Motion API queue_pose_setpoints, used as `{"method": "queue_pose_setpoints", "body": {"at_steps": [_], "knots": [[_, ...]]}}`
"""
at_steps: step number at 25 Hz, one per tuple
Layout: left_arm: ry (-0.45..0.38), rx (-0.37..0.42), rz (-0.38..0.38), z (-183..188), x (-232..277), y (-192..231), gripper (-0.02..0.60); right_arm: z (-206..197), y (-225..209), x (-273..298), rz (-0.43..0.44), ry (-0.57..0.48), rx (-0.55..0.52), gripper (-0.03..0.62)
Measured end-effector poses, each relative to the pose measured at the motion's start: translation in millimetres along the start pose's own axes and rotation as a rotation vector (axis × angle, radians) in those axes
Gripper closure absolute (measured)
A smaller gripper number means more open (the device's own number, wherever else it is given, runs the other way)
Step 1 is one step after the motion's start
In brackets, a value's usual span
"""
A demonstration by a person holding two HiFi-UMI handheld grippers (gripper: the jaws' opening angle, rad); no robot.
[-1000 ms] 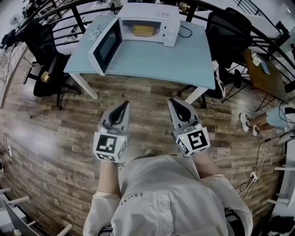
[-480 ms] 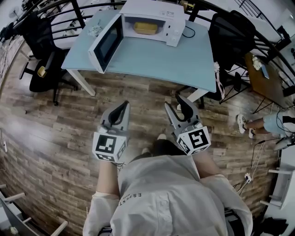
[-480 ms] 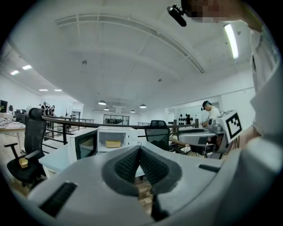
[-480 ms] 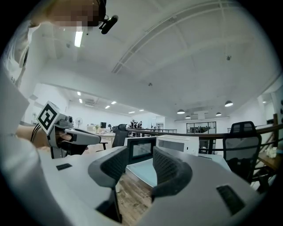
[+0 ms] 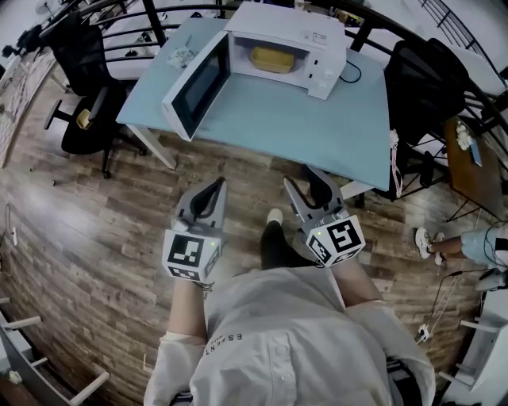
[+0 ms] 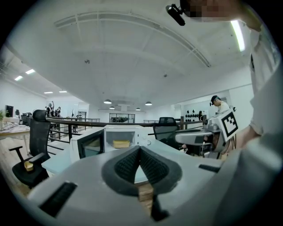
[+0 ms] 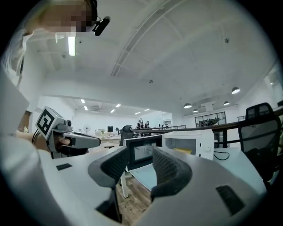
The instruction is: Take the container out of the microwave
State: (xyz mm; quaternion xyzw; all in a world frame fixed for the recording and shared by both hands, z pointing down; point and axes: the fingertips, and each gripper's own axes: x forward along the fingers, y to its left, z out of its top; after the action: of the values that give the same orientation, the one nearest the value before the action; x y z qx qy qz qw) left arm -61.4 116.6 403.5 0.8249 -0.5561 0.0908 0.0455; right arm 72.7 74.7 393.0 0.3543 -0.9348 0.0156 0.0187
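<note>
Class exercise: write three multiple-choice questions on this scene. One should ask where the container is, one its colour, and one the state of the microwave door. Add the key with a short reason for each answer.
1. Where is the container?
A. Inside the microwave
B. On top of the microwave
C. Beside the microwave

2. What colour is the container?
A. Red
B. Yellow
C. Black

3. How is the microwave door?
A. Shut
B. Taken off
C. Swung open

Key:
1 A: the head view shows the container sitting in the cavity.
2 B: it shows yellow against the white walls.
3 C: the door stands out from the cavity's left side, so the inside is in plain view.
</note>
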Motion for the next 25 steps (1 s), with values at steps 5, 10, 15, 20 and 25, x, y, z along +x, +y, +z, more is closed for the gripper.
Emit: {"method": "queue_pose_setpoints", "body": {"at_steps": [5, 10, 15, 20, 25], "knots": [[0.016, 0.007, 0.022, 14, 56, 29, 0.588, 4, -49, 57, 0.029, 0.009, 0.004, 0.421], [0.021, 0.004, 0.041, 35, 126, 54, 0.588, 5, -109, 109, 0.056, 0.029, 0.016, 0.421], [0.003, 0.036, 0.037, 55, 196, 75, 0.588, 1, -167, 159, 0.061, 0.043, 0.028, 0.421], [0.032, 0.043, 0.033, 54, 244, 90, 0.588, -13, -201, 197, 0.087, 0.079, 0.045, 0.421], [0.048, 0.05, 0.019, 54, 276, 104, 0.588, -23, -221, 227, 0.101, 0.128, 0.014, 0.421]]}}
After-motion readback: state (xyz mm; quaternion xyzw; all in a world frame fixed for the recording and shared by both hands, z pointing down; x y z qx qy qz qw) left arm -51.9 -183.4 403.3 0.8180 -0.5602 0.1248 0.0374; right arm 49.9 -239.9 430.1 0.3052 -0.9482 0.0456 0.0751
